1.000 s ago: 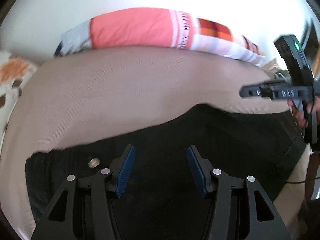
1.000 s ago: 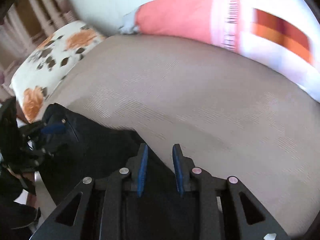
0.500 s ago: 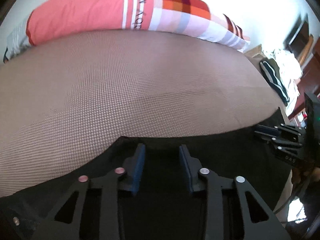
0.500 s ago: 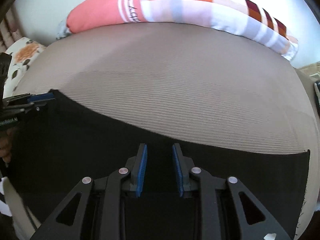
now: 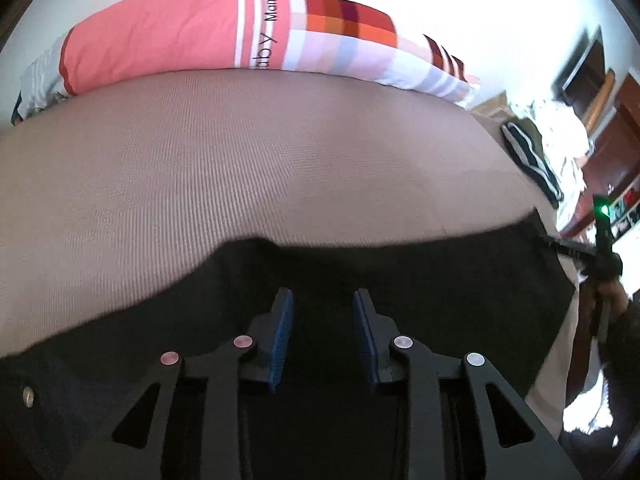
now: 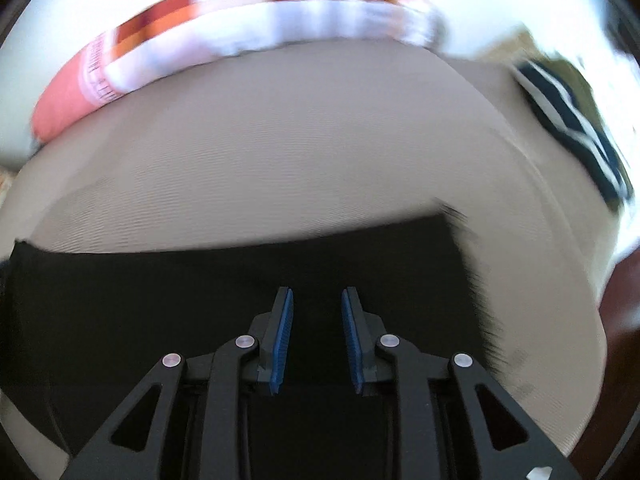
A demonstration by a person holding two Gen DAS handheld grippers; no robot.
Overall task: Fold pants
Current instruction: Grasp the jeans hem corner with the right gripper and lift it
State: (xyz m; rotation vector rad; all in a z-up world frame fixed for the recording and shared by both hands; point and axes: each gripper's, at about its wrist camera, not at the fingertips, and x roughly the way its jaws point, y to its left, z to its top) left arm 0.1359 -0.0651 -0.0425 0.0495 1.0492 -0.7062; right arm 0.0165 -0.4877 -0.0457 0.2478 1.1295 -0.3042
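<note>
Black pants (image 5: 420,280) lie on the bed (image 5: 240,168) (no containers), both grippers' jaws clamped on them.

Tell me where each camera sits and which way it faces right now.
Left wrist: on the left hand-held gripper, tilted down over the black pants on the bed; the right hand-held gripper and a hand show at right.
Right wrist: on the right hand-held gripper, same downward tilt, blurred; only its own fingers show.
Shared: pants, bed, patterned pillow.
</note>
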